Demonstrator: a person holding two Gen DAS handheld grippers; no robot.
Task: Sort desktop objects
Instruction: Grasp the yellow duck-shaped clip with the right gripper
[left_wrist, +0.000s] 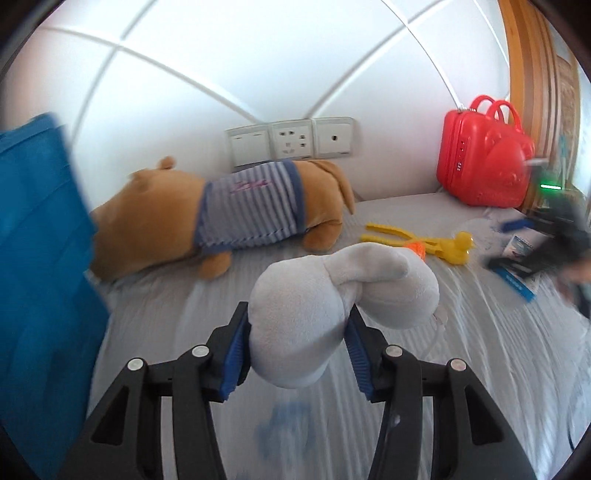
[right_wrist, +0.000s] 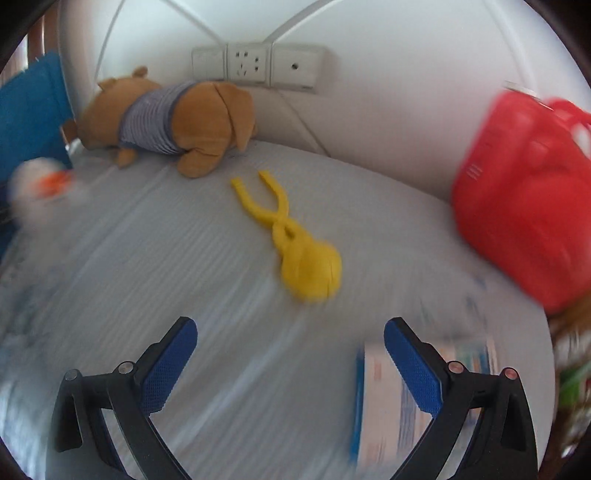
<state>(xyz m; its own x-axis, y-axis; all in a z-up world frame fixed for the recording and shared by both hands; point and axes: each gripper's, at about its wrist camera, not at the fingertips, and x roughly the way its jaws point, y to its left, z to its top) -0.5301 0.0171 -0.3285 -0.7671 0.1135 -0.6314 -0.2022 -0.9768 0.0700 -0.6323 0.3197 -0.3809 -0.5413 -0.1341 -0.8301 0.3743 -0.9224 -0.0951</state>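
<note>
My left gripper (left_wrist: 297, 328) is shut on a pale grey plush toy (left_wrist: 332, 295) and holds it above the grey striped surface (left_wrist: 461, 332). The toy shows blurred at the far left of the right wrist view (right_wrist: 37, 192). My right gripper (right_wrist: 290, 354) is open and empty, low over the surface, with a white and blue box (right_wrist: 399, 402) under its right finger. A yellow duck-shaped clamp (right_wrist: 295, 243) lies ahead of it, also in the left wrist view (left_wrist: 436, 243). A brown plush dog in a striped shirt (left_wrist: 207, 214) lies by the wall.
A red toy suitcase (left_wrist: 480, 155) stands at the back right, seen close in the right wrist view (right_wrist: 524, 199). A blue bin or cloth (left_wrist: 37, 258) stands at the left. Wall sockets (left_wrist: 291, 142) sit behind the dog. Blue and white packets (left_wrist: 517, 266) lie at the right.
</note>
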